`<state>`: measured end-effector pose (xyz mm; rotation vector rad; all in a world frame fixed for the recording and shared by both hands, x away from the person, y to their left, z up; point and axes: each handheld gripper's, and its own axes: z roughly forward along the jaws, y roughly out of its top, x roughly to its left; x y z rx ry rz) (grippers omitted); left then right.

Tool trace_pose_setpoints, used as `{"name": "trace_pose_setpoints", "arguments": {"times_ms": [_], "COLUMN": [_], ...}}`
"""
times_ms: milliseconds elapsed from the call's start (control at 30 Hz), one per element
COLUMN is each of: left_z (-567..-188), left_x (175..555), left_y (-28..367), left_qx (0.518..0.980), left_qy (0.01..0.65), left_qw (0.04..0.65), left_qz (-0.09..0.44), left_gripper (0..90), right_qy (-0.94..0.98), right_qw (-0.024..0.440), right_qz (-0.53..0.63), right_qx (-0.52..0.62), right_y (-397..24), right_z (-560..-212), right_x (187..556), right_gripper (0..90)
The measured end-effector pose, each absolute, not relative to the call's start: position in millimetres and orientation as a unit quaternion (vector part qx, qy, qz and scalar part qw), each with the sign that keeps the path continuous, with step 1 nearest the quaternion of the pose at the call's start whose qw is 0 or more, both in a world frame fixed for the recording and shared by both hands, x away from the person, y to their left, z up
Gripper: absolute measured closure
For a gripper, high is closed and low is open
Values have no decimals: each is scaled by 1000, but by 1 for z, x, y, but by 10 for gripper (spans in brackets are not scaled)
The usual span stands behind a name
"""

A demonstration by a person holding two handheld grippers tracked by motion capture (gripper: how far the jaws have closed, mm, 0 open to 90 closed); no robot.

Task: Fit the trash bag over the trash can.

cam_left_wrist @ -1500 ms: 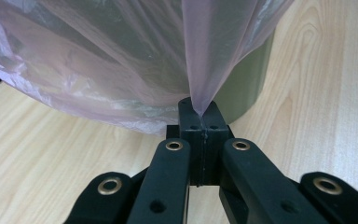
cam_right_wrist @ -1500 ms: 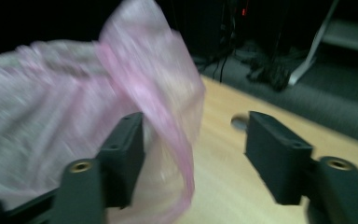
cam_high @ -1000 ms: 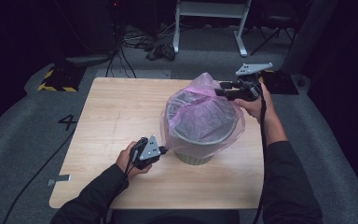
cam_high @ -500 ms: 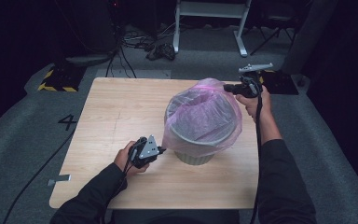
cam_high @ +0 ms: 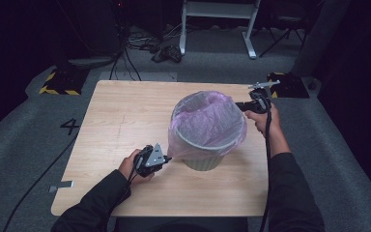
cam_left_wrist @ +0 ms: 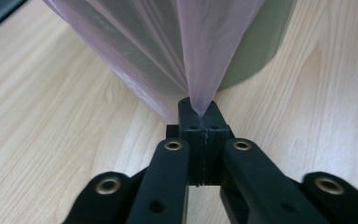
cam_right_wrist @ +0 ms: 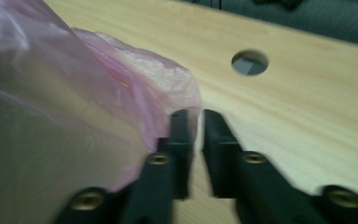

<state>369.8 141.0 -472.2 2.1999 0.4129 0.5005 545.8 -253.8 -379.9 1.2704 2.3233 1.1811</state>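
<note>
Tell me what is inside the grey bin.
A pink plastic bag lines the grey bin, its edge draped over the rim. Nothing shows in the bag, though its bottom is hidden by folds.

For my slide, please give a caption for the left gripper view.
Left gripper shut on a fold of the pink bag, stretched from the grey bin above the wooden table.

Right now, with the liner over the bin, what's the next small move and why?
Probably ease the left gripper down and out: its jaws are shut on the pink liner, pulled taut beside the bin. The right gripper stands slightly open at the far rim, seemingly released.
</note>
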Motion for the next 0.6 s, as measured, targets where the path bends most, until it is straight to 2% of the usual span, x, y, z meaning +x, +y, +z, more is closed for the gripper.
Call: {"name": "trace_pose_setpoints", "arguments": {"times_ms": [67,167,200,267,333,433,600], "left_z": [-467,-457,-454,-451,-450,-455,-468], "left_x": [366,359,357,356,354,347,341], "left_y": [144,151,154,160,165,175,200], "left_qx": [868,849,844,843,851,861,866], "left_qy": [169,193,207,221,243,244,264], "left_qw": [419,445,447,448,426,406,385], "left_qz": [206,209,212,201,189,187,177], "left_gripper": [671,411,340,210,155,159,170], "right_qy": [785,778,776,779,789,806,837], "right_qw": [130,165,172,184,186,174,161], "right_qz": [428,462,472,491,502,503,465], "right_qx": [428,392,382,343,302,261,240], "right_y": [-261,-265,-263,-256,-243,-221,-188], "right_z": [-368,-337,-326,-304,-288,-277,-281], "right_x": [538,520,514,497,482,467,462], "right_gripper": [712,504,463,435,436,487,563]}}
